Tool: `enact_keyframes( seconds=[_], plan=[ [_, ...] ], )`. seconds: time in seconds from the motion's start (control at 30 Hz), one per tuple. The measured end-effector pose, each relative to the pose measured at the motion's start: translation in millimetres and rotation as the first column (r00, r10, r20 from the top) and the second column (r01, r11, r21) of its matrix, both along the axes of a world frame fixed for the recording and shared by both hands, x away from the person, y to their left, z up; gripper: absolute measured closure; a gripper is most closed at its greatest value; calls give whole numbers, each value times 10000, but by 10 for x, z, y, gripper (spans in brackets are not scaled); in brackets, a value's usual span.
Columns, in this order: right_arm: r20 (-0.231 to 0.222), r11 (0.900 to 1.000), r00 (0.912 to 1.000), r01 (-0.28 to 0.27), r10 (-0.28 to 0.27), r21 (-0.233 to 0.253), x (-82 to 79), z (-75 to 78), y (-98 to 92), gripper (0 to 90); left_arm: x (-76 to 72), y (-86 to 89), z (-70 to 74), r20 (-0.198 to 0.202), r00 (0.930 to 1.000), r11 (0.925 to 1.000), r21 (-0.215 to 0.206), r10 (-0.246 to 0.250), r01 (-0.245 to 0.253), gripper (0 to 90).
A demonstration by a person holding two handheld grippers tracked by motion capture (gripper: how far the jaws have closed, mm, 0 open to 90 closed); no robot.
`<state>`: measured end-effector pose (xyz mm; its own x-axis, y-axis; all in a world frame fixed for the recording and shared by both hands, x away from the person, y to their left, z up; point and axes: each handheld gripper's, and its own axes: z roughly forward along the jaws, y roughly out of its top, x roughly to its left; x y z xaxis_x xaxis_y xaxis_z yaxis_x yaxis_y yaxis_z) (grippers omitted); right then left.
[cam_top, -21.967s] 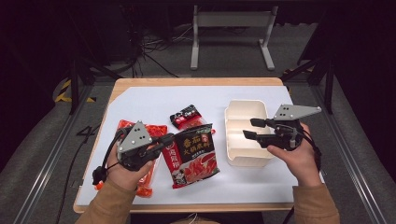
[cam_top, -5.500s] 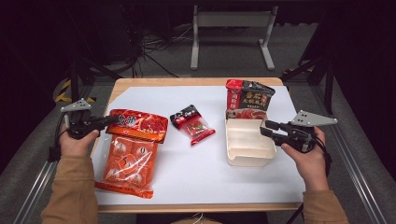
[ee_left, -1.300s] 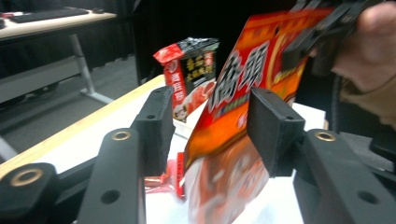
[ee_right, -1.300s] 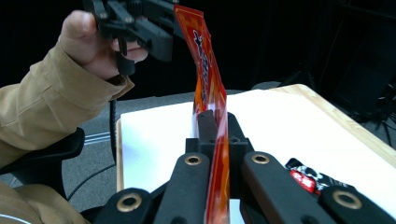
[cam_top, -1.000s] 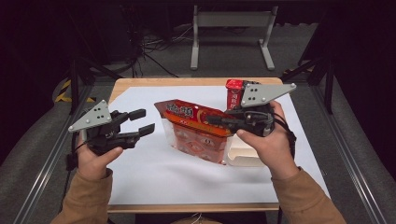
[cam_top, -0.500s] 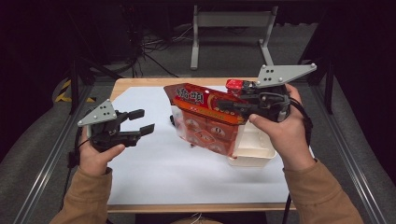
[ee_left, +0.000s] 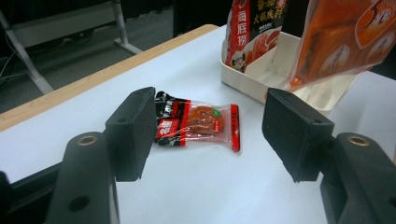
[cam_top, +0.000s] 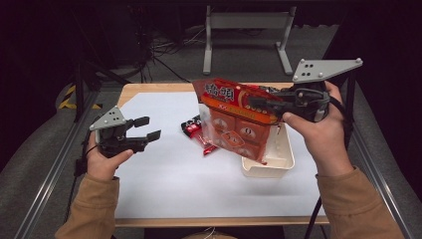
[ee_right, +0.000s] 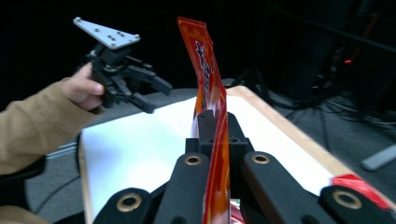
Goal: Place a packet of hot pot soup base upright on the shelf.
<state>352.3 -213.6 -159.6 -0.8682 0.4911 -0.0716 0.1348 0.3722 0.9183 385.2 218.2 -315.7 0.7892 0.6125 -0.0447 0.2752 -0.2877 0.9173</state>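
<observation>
My right gripper (cam_top: 255, 103) is shut on the top edge of a large orange-red snack bag (cam_top: 234, 119), which hangs in the air, its lower end over the white tray (cam_top: 268, 167). In the right gripper view the bag (ee_right: 210, 100) runs edge-on between the closed jaws of that gripper (ee_right: 215, 126). My left gripper (cam_top: 147, 128) is open and holds nothing, above the table's left side. Ahead of its jaws lies a small red and black snack packet (ee_left: 198, 123), seen from above as the same packet (cam_top: 199, 134). A dark red bag (ee_left: 252, 30) stands in the tray's far end.
The white tray (ee_left: 261, 79) has compartments and sits at the right of the white mat (cam_top: 164, 179). The wooden table edge (cam_top: 149, 88) runs along the back. A metal stand (cam_top: 246, 30) and cables are on the floor beyond.
My right gripper has lifted the orange-red bag higher and carried it right, over the tray. The small packet beneath it has come into sight. My left gripper has stayed open at the left.
</observation>
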Motion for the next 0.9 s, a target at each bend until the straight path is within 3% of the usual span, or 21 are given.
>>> enact_keyframes(
  seconds=[0.27, 0.43, 0.57, 0.9],
  plan=[
    [57, 9984, 9984, 563, -563, -34, 78, 20, -170, 897, 62, 35, -79, -121, 9998, 9999, 71, 132, -132, 354],
    [360, 9931, 9934, 1103, -1089, -410, 127, 30, -252, 897, 121, 87, -144, -261, 9991, 9994, 131, 328, -325, 351],
    [376, 9878, 9883, 1493, -1477, -442, 194, 8, -353, 897, 157, 122, -200, -490, 9976, 9987, 124, 493, -488, 351],
    [462, 9811, 9812, 1893, -1875, -394, 317, -59, -497, 897, 239, 163, -303, -739, 9951, 9967, 521, 664, -626, 342]
  ],
)
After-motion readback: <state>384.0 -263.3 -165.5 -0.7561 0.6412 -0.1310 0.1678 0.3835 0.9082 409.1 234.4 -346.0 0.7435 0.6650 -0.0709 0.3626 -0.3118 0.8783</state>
